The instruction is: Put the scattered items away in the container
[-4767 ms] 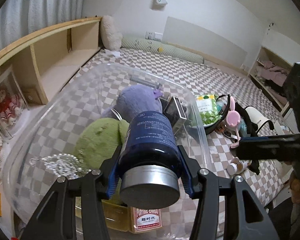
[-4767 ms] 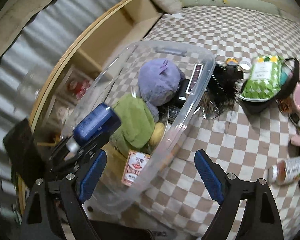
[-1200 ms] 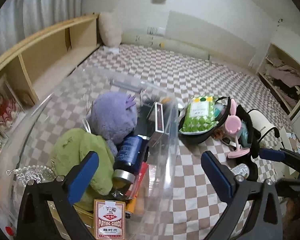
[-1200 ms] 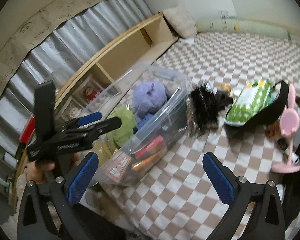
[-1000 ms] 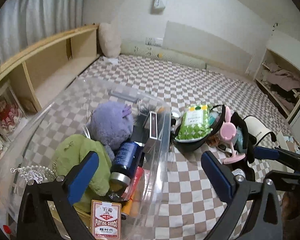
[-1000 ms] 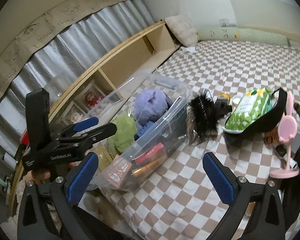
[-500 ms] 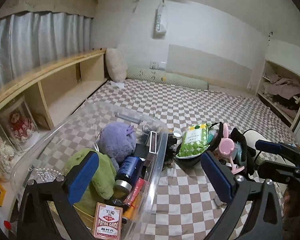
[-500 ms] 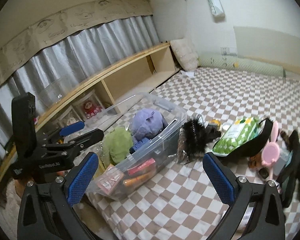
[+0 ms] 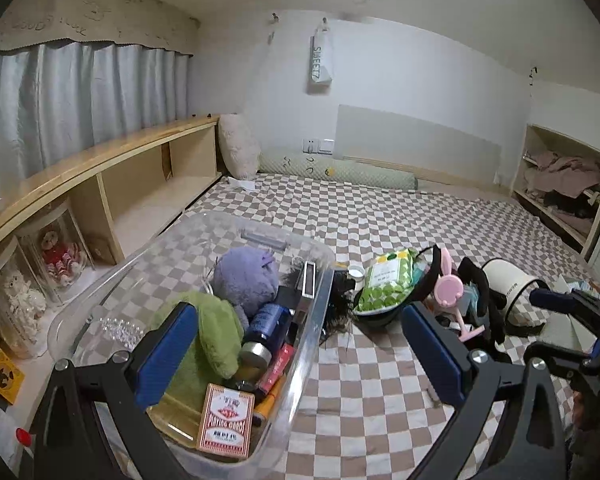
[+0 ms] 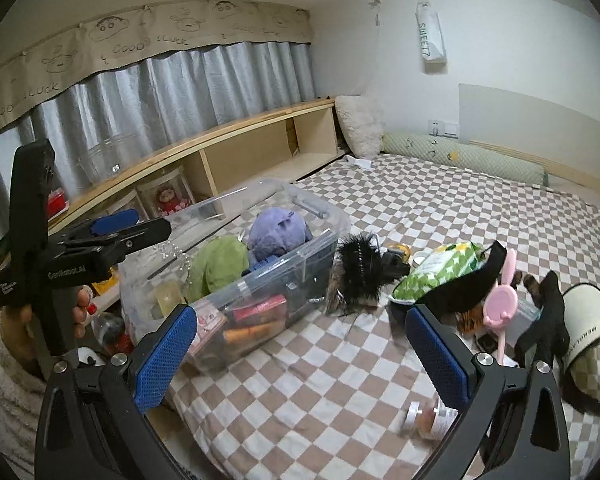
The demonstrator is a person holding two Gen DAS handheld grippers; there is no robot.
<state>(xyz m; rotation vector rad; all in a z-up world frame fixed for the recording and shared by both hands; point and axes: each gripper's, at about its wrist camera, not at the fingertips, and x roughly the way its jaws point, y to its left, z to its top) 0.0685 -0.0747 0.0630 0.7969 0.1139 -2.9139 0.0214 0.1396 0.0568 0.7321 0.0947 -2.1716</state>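
A clear plastic bin [image 9: 318,308] [image 10: 332,216] stands on the checkered bed. It holds a purple plush [image 9: 246,280], a green plush [image 9: 204,336], a dark blue bottle [image 9: 266,330] and a card box [image 9: 226,420]. My left gripper [image 9: 300,356] is open and empty, raised above the bin's near end. My right gripper [image 10: 300,350] is open and empty, high over the bed. Loose on the bed lie a black feathery item [image 10: 358,270], a green wipes pack [image 10: 436,270], a pink fan [image 10: 500,300] and a small jar [image 10: 430,418].
A wooden shelf [image 9: 100,168] with doll jars [image 9: 56,248] runs along the left. A white bucket bag [image 10: 590,320] and black straps [image 10: 548,312] lie at the right. A bolster [image 9: 340,170] lies at the far wall. The left gripper also shows in the right wrist view [image 10: 116,220].
The blue bottle, held in my left gripper 4.8 s ago, now lies in the bin. Both grippers have since risen and pulled back, so more of the room shows.
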